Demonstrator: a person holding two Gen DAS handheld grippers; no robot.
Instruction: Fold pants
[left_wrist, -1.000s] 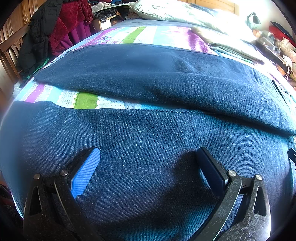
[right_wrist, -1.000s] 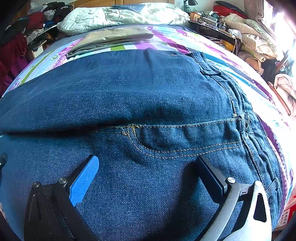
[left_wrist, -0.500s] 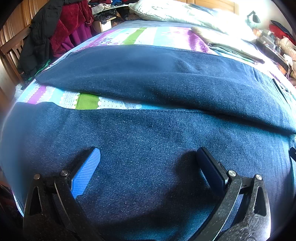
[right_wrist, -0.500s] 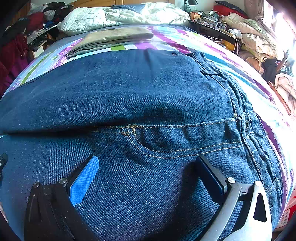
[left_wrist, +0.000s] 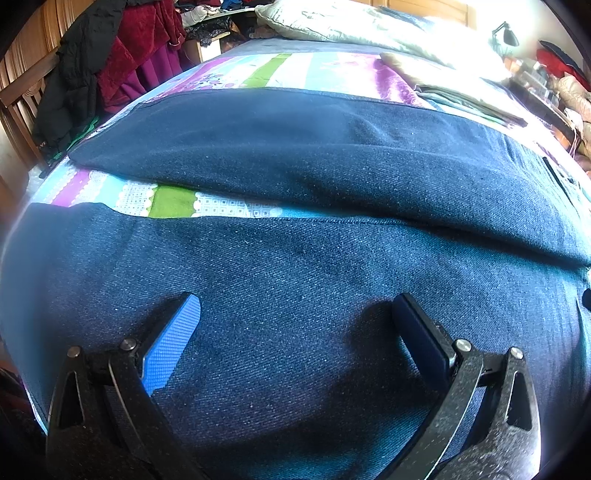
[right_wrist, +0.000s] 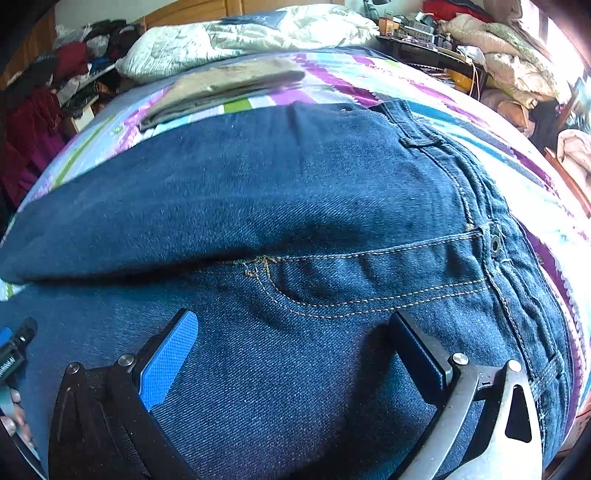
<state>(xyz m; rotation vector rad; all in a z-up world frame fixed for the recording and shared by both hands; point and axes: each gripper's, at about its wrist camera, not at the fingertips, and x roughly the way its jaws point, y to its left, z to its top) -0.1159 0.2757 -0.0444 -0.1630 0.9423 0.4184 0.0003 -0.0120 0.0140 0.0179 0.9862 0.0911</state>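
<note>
Writing: white lettering is showing on a black gripper part at the left edge of the right wrist view, too small to read; no brand tag on the jeans can be made out

Jeans (right_wrist: 295, 206): dark blue denim, lying spread flat on a bed with a striped bedspread (left_wrist: 173, 201). The two legs are running leftward, a wedge of bedspread showing between them; the waistband (right_wrist: 491, 206), with a metal rivet and tan stitching, is pointing toward the right edge of the bed

Edges and room: bare bedspread is lying open beyond the far leg. A folded tan garment (right_wrist: 225, 88) is sitting just past the jeans, a pale pillow (right_wrist: 236, 40) behind it. Dark and red clothes (left_wrist: 110, 70) are hanging on wooden furniture to the left; a cluttered side table (right_wrist: 424, 37) is standing to the right

Left gripper (left_wrist: 295, 310): jaws standing wide apart, holding nothing, hovering close above the near leg

Right gripper (right_wrist: 291, 325): jaws standing wide apart, holding nothing, hovering close above the hip area just below the curved pocket seam (right_wrist: 332, 312). Contact with the cloth cannot be told for either one
</note>
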